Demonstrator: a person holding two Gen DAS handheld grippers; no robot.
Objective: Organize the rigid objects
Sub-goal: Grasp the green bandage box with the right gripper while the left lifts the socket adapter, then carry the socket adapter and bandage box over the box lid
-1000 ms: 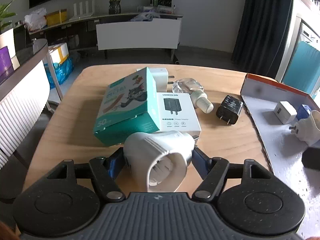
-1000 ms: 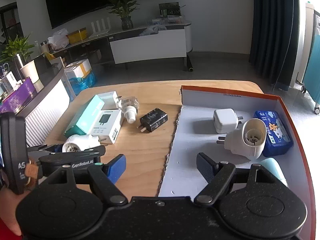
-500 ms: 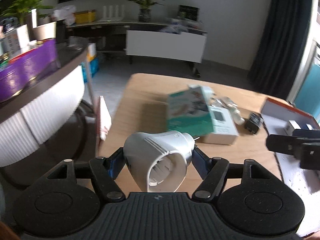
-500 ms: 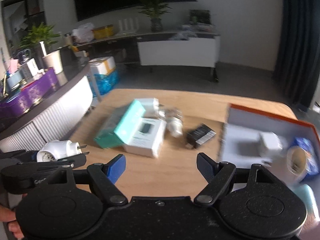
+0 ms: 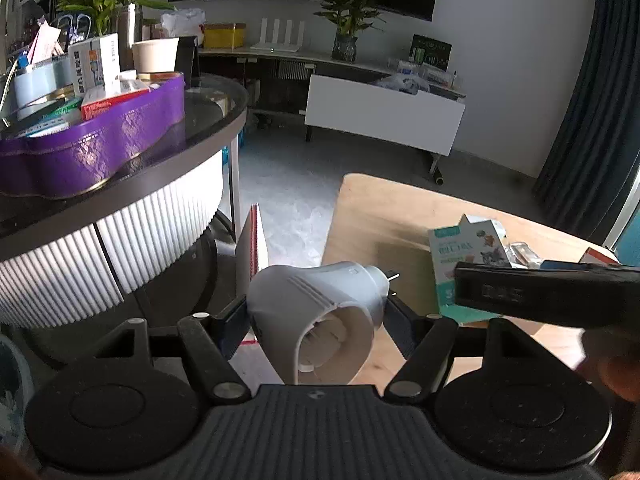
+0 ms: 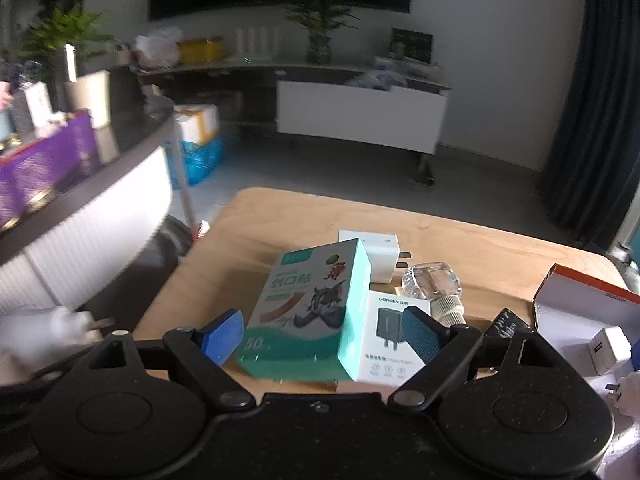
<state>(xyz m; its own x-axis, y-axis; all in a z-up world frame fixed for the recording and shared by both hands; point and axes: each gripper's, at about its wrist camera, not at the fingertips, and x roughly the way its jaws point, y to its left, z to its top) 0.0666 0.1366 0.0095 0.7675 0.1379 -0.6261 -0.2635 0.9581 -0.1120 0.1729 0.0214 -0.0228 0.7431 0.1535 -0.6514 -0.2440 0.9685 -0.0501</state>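
My left gripper (image 5: pixel 315 316) is shut on a white plug adapter (image 5: pixel 316 320), socket end facing the camera, held in the air by the wooden table's (image 5: pixel 380 208) left edge. The black body of the right gripper (image 5: pixel 548 292) crosses that view at the right. In the right wrist view my right gripper (image 6: pixel 323 334) hangs low over the table with its jaws opening. A teal cartoon box (image 6: pixel 308 304) shows between its fingers, and the pads do not press on it. A white charger box (image 6: pixel 390 344) lies against the teal box.
Behind the boxes lie a white charger (image 6: pixel 376 252), a clear bottle (image 6: pixel 432 280) and a black charger (image 6: pixel 506 322). An orange-rimmed cardboard tray (image 6: pixel 568 304) at the right holds white chargers. Left of the table stands a round dark counter (image 5: pixel 120 216) with a purple basket (image 5: pixel 80 148).
The left gripper has swung left with the adapter, from over the boxes to the table's left edge. The right gripper has swept left from the tray to the boxes, and its jaws have widened.
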